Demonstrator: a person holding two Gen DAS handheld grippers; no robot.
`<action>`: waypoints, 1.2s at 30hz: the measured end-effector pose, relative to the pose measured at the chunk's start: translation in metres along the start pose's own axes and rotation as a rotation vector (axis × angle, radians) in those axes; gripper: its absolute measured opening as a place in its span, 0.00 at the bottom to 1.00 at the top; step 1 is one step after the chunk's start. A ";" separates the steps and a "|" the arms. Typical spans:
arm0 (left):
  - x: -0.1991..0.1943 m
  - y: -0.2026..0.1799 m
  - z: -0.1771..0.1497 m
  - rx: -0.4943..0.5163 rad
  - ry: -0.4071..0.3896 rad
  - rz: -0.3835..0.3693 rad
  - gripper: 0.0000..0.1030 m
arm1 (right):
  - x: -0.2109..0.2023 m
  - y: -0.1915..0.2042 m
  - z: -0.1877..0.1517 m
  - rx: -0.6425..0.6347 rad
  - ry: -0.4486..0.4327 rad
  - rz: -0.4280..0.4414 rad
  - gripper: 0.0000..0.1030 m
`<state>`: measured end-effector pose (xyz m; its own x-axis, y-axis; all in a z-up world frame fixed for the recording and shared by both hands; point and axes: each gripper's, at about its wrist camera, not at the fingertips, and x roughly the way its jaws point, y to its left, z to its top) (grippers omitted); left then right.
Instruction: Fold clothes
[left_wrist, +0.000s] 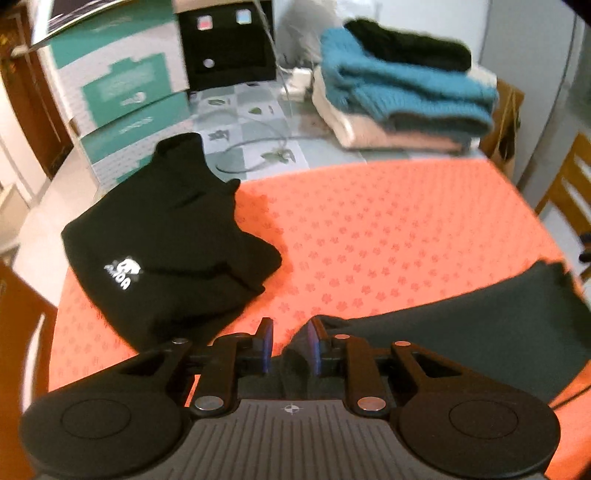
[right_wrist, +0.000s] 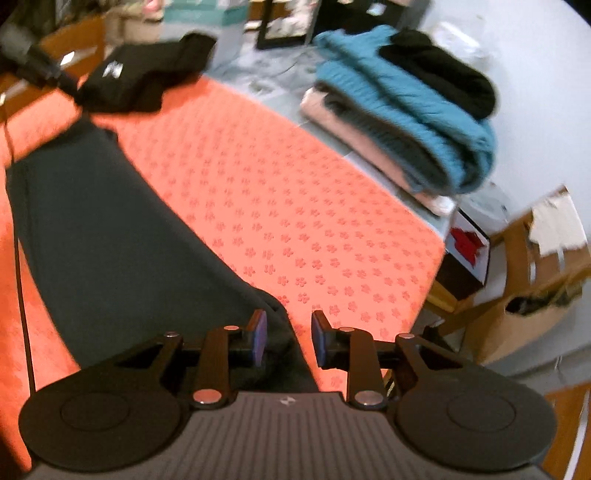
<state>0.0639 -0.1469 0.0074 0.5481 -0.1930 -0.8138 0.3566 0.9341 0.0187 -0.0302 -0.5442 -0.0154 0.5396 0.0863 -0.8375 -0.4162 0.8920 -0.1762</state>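
The left tongs (left_wrist: 290, 345) point down at the surface, which wears an orange cloth with little flower prints (left_wrist: 369, 229). Their two blue pads stand a little apart and press on nothing, so they are open. One end of a long, flat, dark grey-green piece of clothing (left_wrist: 480, 332) lies right under and between the pads, and the rest of it runs off to the right of the left tongs. Ahead of them and to the left lies a folded black top with a small white logo (left_wrist: 166, 240), partly hanging past the edge of the orange cloth. The right tongs (right_wrist: 289, 341) also point down, and their blue pads stand apart too, open, with nothing squeezed in them. The other end of the dark grey-green clothing (right_wrist: 110, 229) lies under the left pad of the right tongs and stretches away ahead and to their left. Far ahead of both tongs, past the orange cloth, sits a stack of folded knit clothes (right_wrist: 406, 110): pink at the bottom, then grey, then blue, with black on top. Green and white boxes (left_wrist: 122, 85) stand far ahead of the left tongs, to their left.
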 end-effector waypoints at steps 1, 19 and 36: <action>-0.005 0.000 -0.004 -0.006 -0.002 -0.013 0.22 | -0.007 0.001 -0.002 0.029 -0.005 -0.001 0.30; 0.024 -0.028 -0.096 0.108 0.156 -0.107 0.22 | 0.018 0.070 -0.077 0.252 0.095 0.064 0.30; 0.049 -0.012 -0.035 0.008 0.071 -0.070 0.23 | 0.040 0.010 -0.015 0.287 0.036 0.056 0.31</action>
<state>0.0597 -0.1565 -0.0528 0.4666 -0.2354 -0.8525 0.3980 0.9167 -0.0353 -0.0237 -0.5379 -0.0584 0.4934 0.1273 -0.8604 -0.2177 0.9758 0.0196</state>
